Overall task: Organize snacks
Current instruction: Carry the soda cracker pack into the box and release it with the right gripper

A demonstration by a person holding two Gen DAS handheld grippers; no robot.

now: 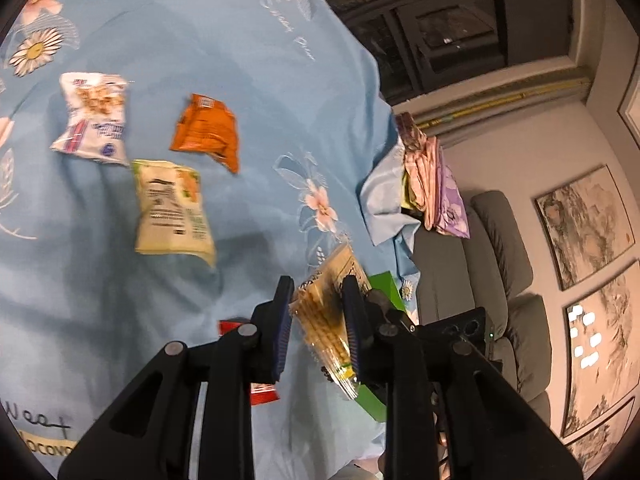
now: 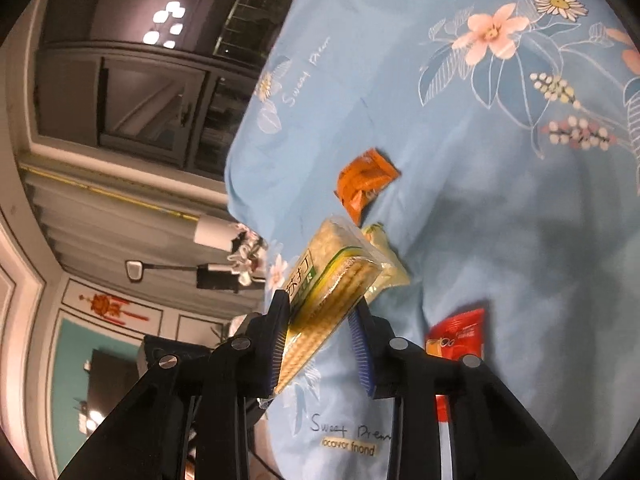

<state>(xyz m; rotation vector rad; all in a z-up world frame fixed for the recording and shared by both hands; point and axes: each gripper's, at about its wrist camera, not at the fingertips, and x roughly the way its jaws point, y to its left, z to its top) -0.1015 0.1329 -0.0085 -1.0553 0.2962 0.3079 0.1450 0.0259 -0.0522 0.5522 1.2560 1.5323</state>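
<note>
My left gripper [image 1: 318, 300] pinches a clear cracker pack [image 1: 328, 320] between its pads. My right gripper [image 2: 322, 312] holds the same kind of cracker pack [image 2: 332, 276] w/ its jaws closed on it. Ahead of the left gripper, on the blue flowered sheet [image 1: 200, 40], lie an orange packet [image 1: 208, 132], a white bag [image 1: 94, 118] & a pale green bag [image 1: 172, 208]. A red packet [image 2: 458, 334] sits just right of my right gripper.

Two wrist views, close above the blue floral sheet [image 1: 200, 40], sharing its orange packet [image 1: 208, 132].
</note>
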